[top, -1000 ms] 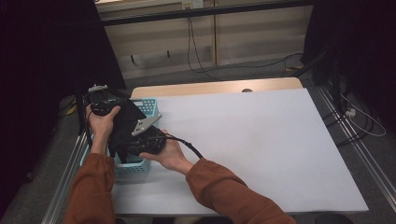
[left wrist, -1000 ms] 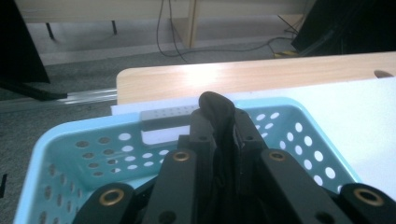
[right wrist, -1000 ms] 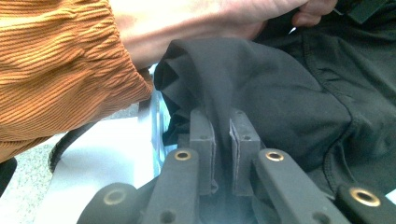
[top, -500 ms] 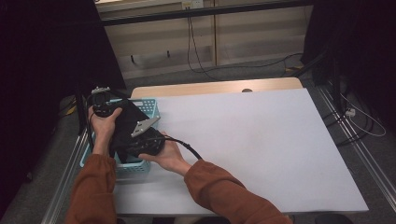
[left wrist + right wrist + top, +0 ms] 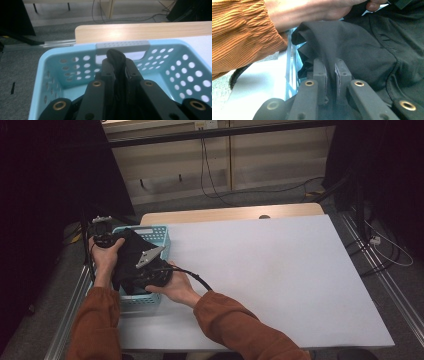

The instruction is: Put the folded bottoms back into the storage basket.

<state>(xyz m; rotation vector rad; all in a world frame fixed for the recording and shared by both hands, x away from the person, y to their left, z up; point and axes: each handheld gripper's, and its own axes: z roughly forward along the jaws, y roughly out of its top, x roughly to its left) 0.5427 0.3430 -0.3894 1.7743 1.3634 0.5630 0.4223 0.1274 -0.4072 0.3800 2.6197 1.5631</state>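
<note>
— One light-blue basket [image 5: 159, 236] is sitting at the white desk's [image 5: 280, 270] left edge; cables are trailing across the floor beyond.

— And the black garment [image 5: 131, 256]?

— One, hanging over the basket. Both hands are reaching low: left hand-held gripper [image 5: 117, 65] and right hand-held gripper [image 5: 331, 72] are each clamping a fold of it.

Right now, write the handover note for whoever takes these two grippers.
Left gripper: shut on a fold of the black garment, above the light blue basket.
Right gripper: shut on another fold of the same garment.
Basket sits at the table's left edge.
Done: garment pinched by both grippers over the basket.
Left: probably lift it clear and lay it on the white tabletop.
</note>
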